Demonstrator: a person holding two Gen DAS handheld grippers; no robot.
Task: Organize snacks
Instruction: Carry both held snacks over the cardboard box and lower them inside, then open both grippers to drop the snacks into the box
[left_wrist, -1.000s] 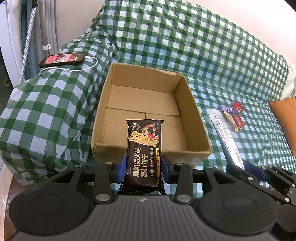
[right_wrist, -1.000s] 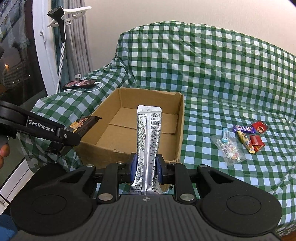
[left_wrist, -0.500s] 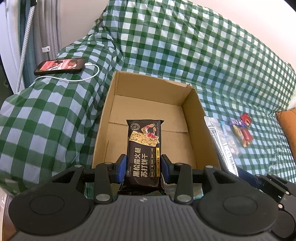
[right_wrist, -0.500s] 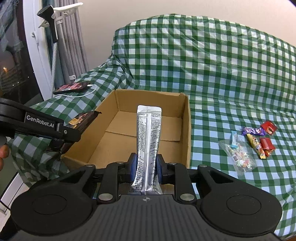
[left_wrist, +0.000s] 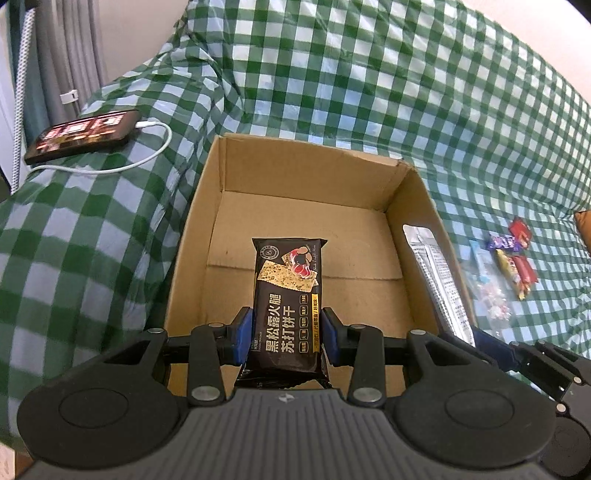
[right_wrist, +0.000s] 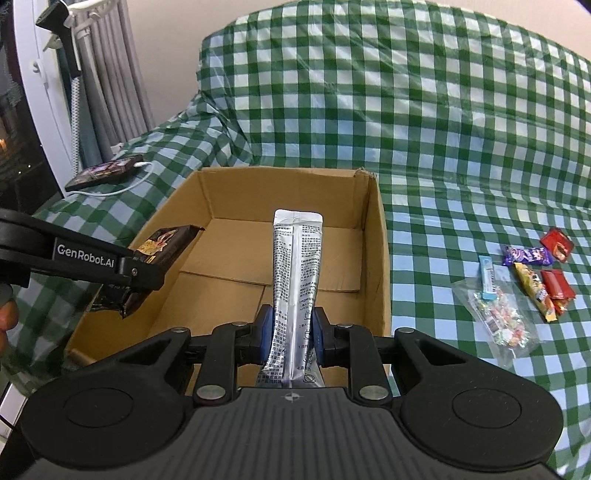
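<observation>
Your left gripper (left_wrist: 286, 334) is clamped on the black cracker packet (left_wrist: 288, 295), blue pads pinching its lower half from both sides. The packet's long axis runs straight forward along the fingers, its far end out over the floor of the cardboard box (left_wrist: 314, 173). Your right gripper (right_wrist: 291, 330) is closed the same way on the silver stick pouch (right_wrist: 296, 280), which also points lengthwise away from you, its sealed far end hanging above the box near the right wall. Nothing lies on the box floor; both snacks are held above it, the packet toward the left side, the pouch toward the right. Beyond the box's right wall, loose candies (right_wrist: 535, 273) and a clear bag of sweets (right_wrist: 498, 317) lie on the green checked cover (right_wrist: 406, 110). Farther left, a phone (left_wrist: 83, 134) rests on its white cable (left_wrist: 147, 155).
</observation>
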